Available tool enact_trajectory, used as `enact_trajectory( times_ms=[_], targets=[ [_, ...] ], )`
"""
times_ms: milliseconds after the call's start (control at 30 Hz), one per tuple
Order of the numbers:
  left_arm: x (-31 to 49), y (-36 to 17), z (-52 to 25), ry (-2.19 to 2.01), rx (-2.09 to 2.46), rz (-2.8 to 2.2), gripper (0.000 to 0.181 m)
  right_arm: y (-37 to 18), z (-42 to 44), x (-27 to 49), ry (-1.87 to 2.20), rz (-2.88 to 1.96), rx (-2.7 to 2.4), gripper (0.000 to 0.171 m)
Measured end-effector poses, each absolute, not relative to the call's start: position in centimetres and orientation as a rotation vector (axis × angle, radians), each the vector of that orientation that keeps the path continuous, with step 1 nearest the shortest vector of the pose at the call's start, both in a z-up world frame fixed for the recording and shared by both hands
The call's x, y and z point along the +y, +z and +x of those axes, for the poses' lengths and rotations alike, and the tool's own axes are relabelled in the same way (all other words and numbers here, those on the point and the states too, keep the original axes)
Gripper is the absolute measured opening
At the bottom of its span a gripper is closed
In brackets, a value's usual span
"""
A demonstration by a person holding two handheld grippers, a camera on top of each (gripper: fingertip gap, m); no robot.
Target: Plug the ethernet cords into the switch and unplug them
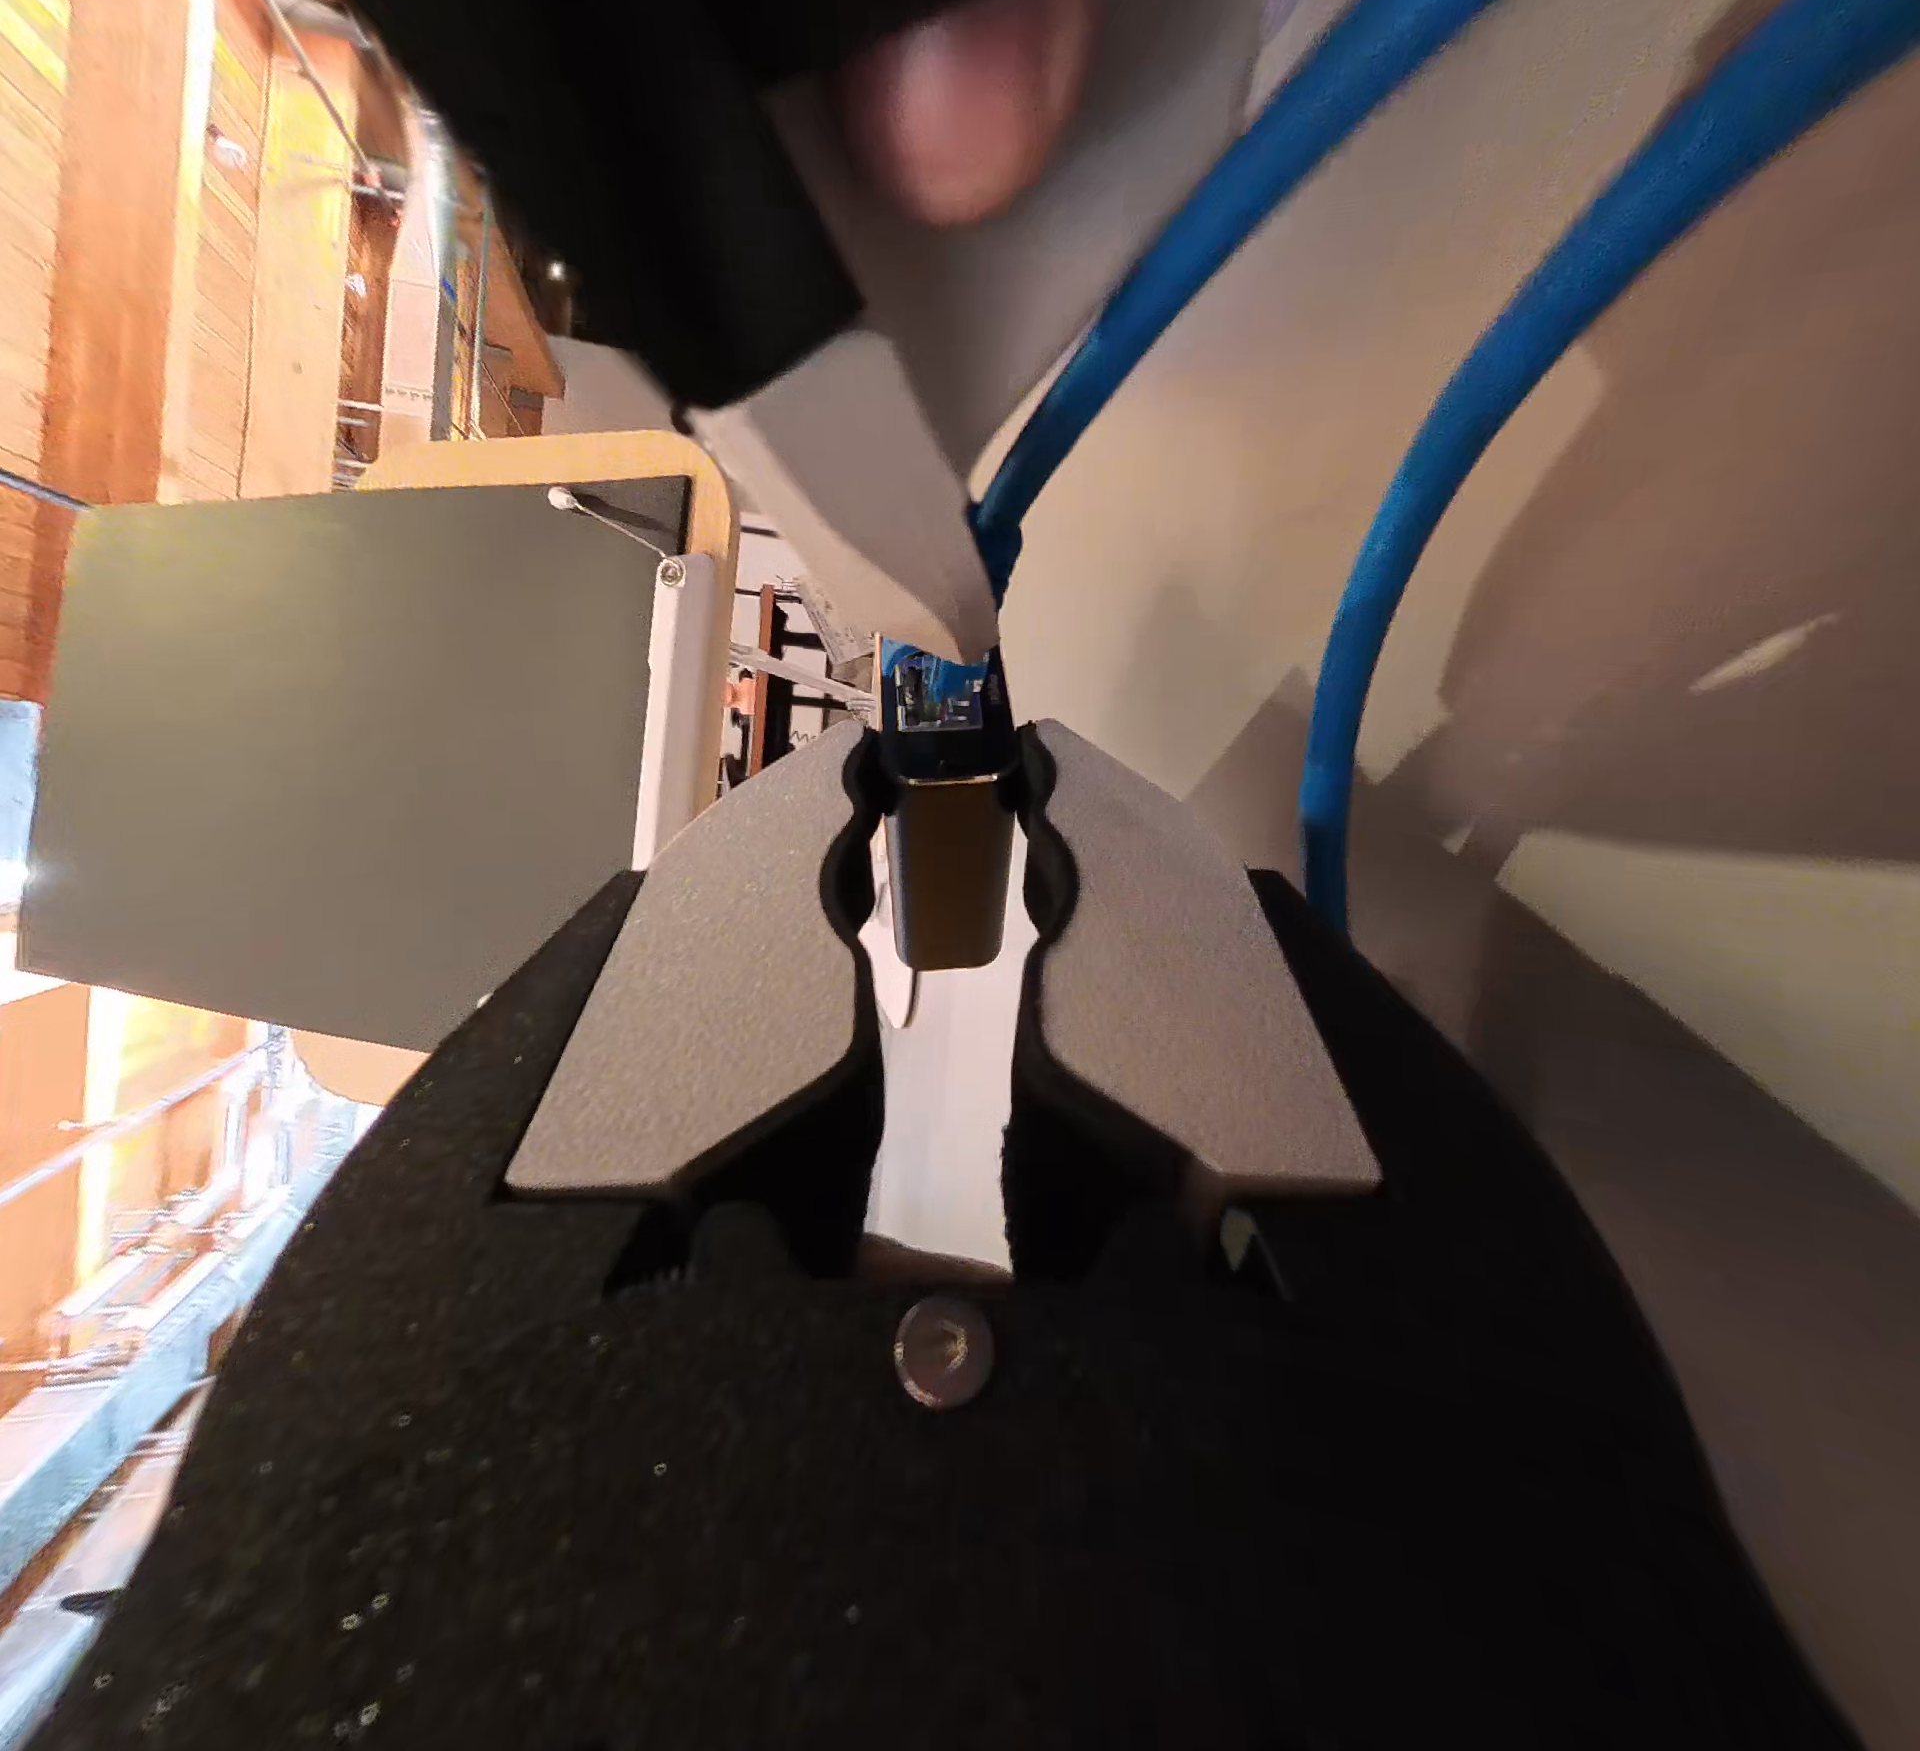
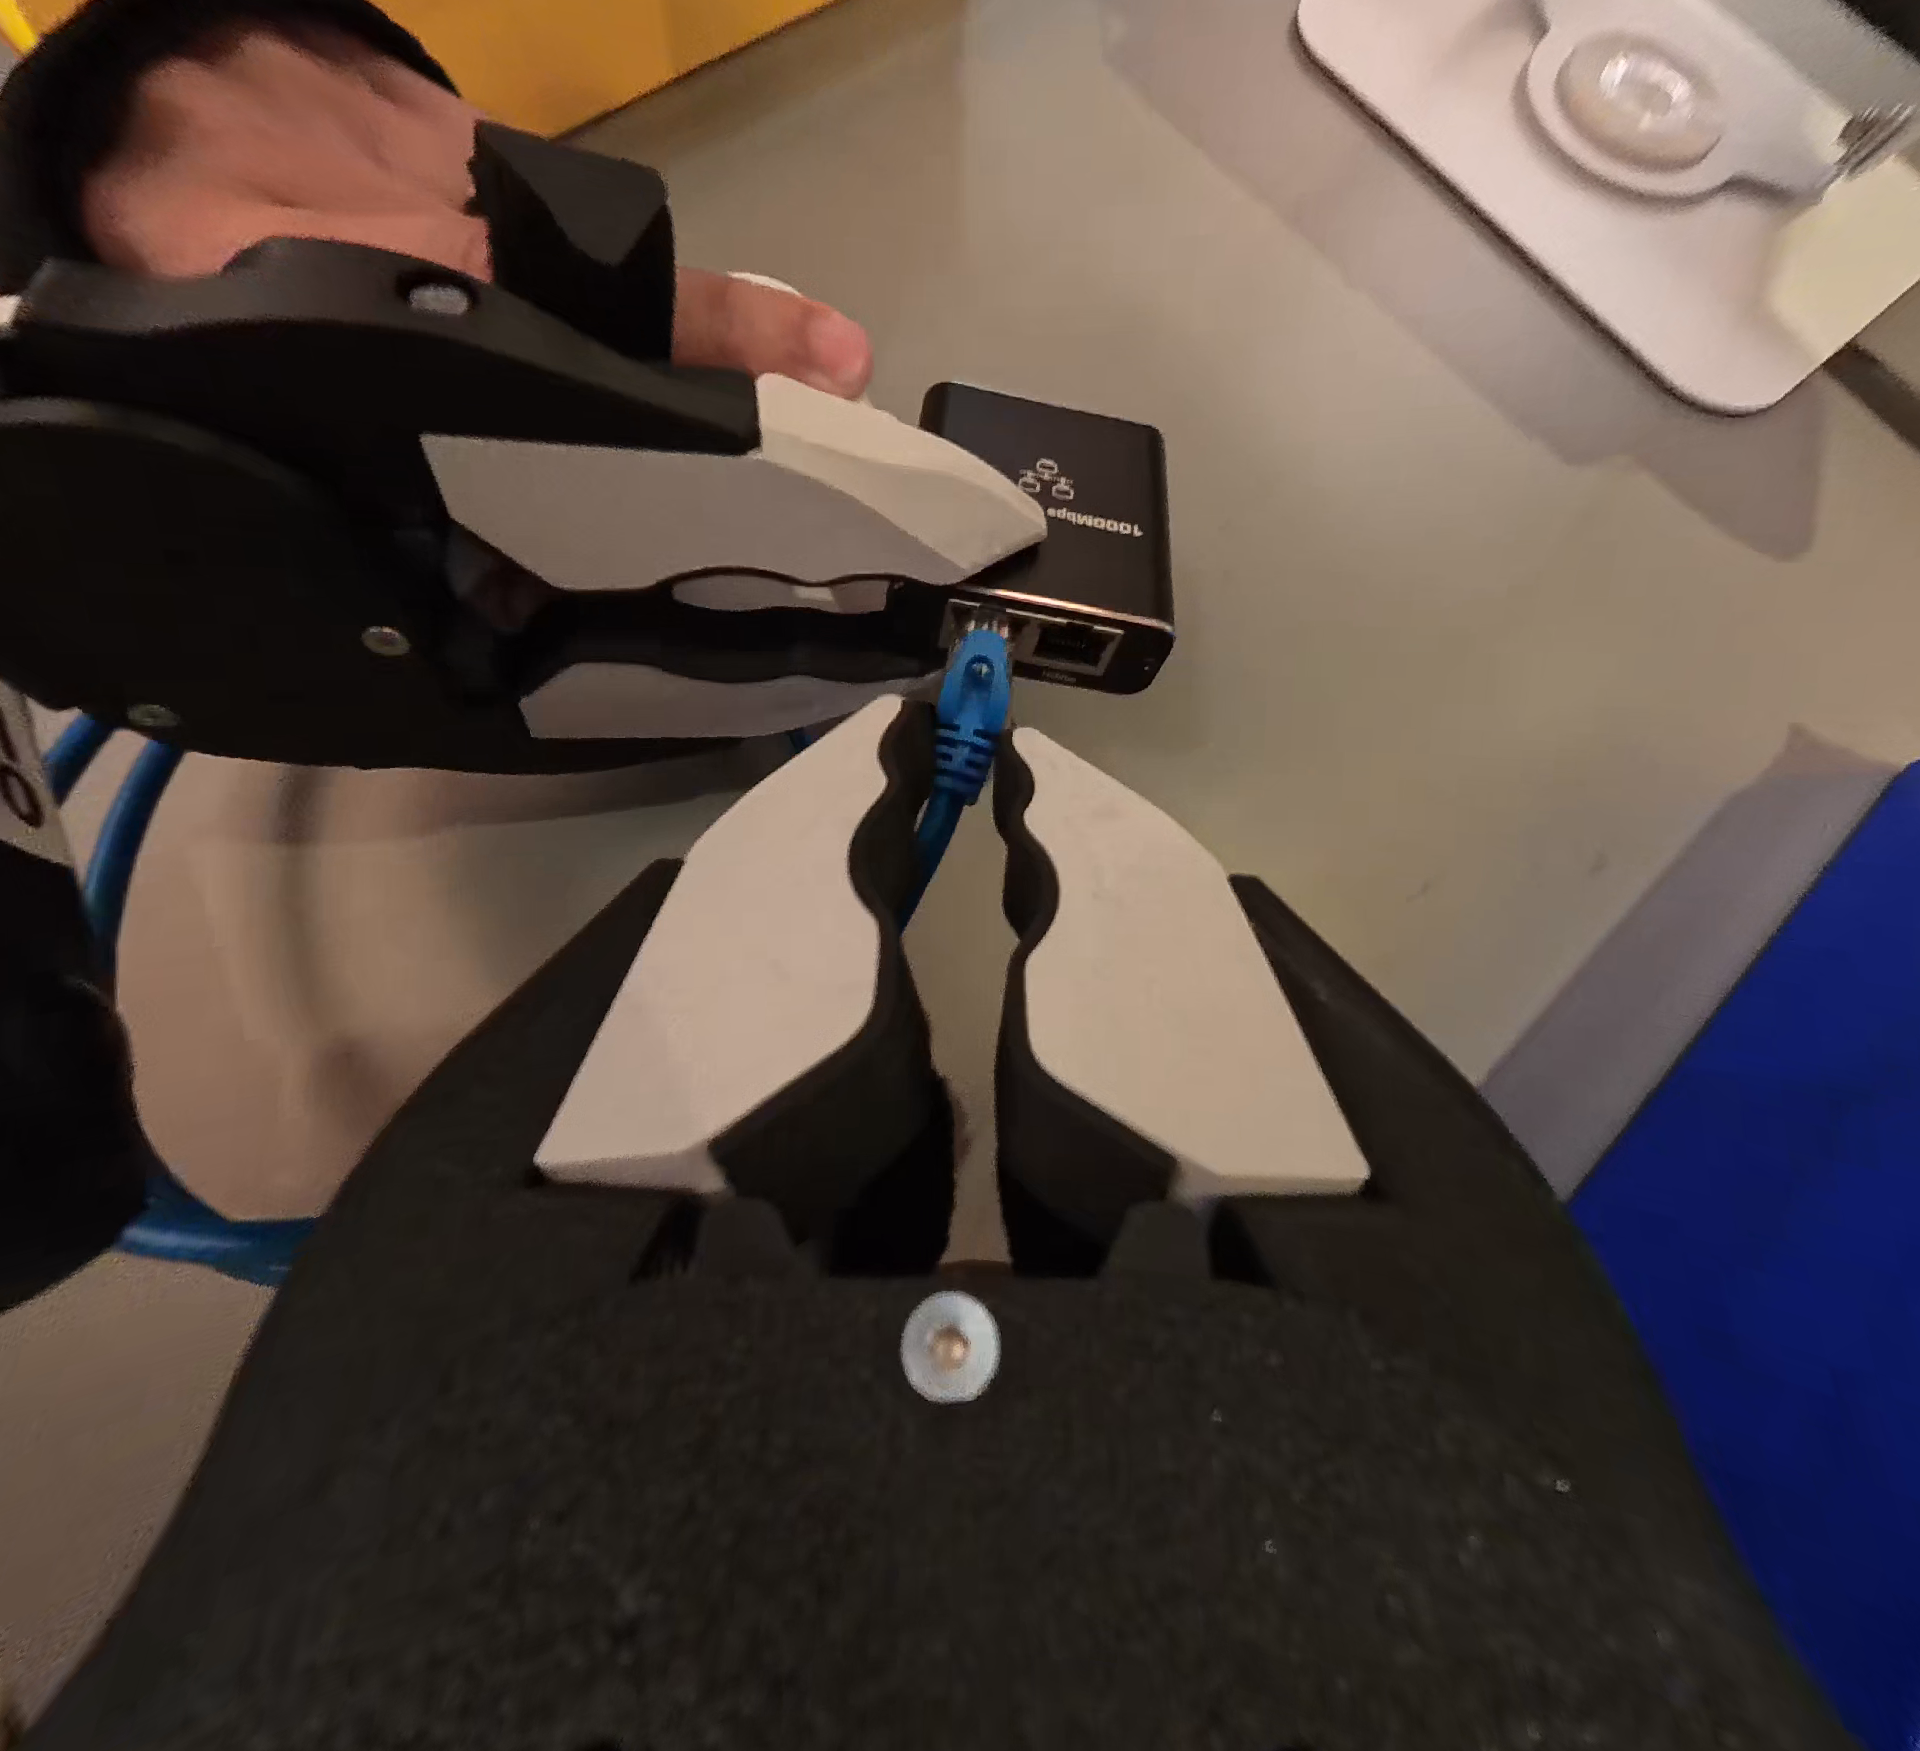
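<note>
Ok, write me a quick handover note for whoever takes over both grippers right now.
Left gripper: shut on the black switch, pinching its end and steadying it on the grey table.
Right gripper: jaws closed around the blue ethernet cord at its plug boot.
The plug sits at the mouth of the left-hand port; whether it is fully seated I cannot tell. The port beside it is empty.
A second run of blue cable shows in the left wrist view; its end is out of sight.
Left to do: confirm this plug's state, fill the other port, then unplug.
</note>
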State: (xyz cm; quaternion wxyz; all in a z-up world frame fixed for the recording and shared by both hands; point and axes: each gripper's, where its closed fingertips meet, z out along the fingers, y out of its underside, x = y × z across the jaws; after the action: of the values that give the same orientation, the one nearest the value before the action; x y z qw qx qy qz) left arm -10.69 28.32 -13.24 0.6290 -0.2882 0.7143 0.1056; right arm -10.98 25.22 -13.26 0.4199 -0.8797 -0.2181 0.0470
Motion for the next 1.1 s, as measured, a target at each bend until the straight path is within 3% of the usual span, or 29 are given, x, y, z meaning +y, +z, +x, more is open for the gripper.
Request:
enact_trajectory(
  times_ms=[367, 900, 1100],
  targets=[
    [27.8, -13.6, -10.5, 0.259, 1.653, -0.635, 0.023, -13.6, -10.8, 24.9, 0.022, -2.143, -0.748, 0.010],
    [26.4, -15.1, -10.0, 0.377, 1.740, -0.456, 0.023, -15.5, -10.0, 23.9, 0.267, -2.348, -0.726, 0.010],
    [25.5, -15.2, -10.0, 0.208, 1.743, -0.545, 0.024, -15.6, -9.7, 22.9, 0.064, -2.295, -0.996, 0.011]
  ],
)
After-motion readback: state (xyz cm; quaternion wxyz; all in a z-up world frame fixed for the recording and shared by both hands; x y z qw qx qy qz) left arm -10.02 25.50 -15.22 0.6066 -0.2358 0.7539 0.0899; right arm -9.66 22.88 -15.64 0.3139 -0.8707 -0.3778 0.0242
